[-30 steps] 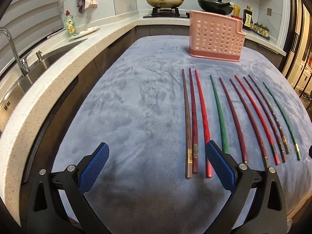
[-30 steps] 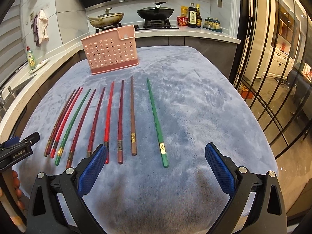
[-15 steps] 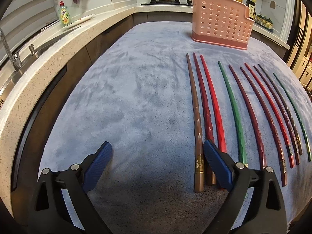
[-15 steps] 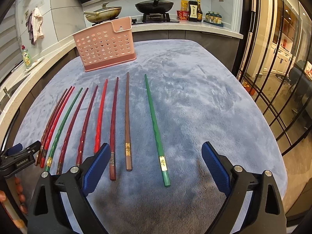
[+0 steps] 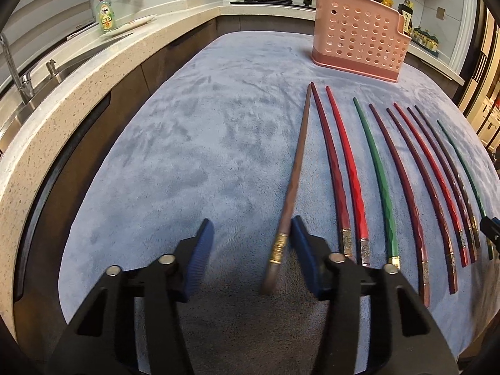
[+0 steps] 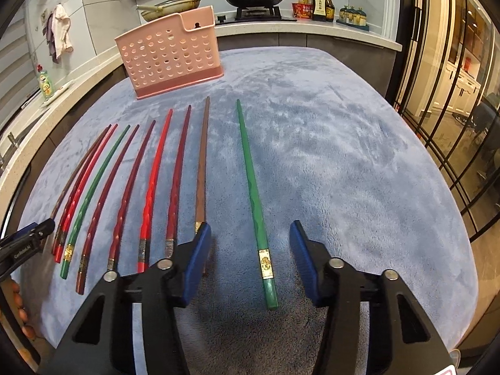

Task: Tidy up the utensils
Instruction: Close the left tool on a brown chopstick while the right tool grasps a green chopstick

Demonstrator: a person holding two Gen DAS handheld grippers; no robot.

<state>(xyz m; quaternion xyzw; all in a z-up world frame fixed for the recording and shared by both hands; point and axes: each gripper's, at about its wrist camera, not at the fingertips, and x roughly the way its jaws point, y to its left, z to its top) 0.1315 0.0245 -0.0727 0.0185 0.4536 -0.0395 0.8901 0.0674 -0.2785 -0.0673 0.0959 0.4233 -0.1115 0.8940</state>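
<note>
Between left tongs, toward right finger: brown chopstick, butt end near, long axis running to 1 o'clock, tip pointing at pink holder. Jaws wide, not gripping. Right tongs wide too, straddling green chopstick, axis 12 o'clock. Each tongs has own stick; squeeze is likely next.

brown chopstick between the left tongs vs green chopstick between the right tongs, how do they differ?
Colour: the brown chopstick is wood-toned, the green chopstick is plain green.
Position: the brown one lies against the right finger of the left tongs; the green one sits nearer mid-gap of the right tongs, touching neither finger.
Neighbours: brown's tip meets a dark red chopstick; green lies apart.
Shared: both lie on the blue cloth, gold band near the thick end.
</note>
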